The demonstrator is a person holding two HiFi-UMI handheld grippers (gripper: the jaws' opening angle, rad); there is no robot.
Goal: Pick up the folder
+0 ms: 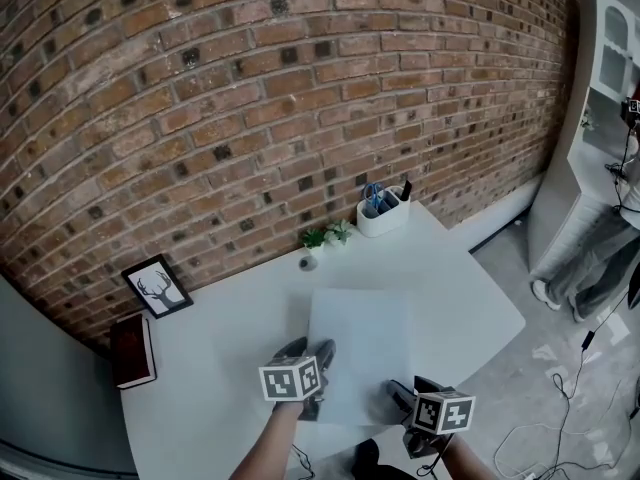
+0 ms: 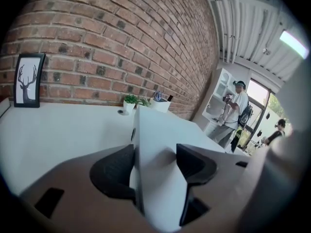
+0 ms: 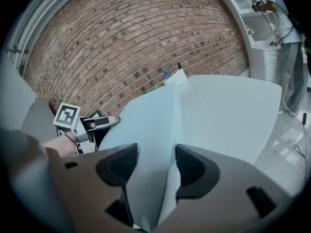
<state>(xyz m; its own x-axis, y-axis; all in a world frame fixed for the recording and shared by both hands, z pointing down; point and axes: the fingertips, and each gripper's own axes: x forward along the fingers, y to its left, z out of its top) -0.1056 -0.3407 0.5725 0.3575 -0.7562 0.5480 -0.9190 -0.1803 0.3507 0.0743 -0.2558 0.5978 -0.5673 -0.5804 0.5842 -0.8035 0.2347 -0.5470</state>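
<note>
Gripping folder (image 1: 362, 353) at near corners: L gripper (image 2: 155, 166) jaws clamped on left one, R gripper (image 3: 156, 168) jaws on right; pen pot (image 1: 383, 211) + plant (image 1: 327, 236) behind on desk (image 1: 230, 328), by brick wall (image 1: 250, 88)

Taking the folder (image 1: 360, 353) as the dial's centre in the head view, the widest bare stretch of table (image 1: 230, 338) opens toward 9 and 10 o'clock. It ends at the book (image 1: 132, 350) at 9 and the picture frame (image 1: 157, 286) at 10. A small round object (image 1: 309, 262) and potted plants (image 1: 327, 235) stand at 11, and the pen holder (image 1: 383, 211) at 12, all before the brick wall (image 1: 250, 98). At 3 only a narrow strip remains before the table's edge. Beyond it, a person (image 1: 590, 258) stands at 2 and white shelves (image 1: 600, 78) at 1.
</note>
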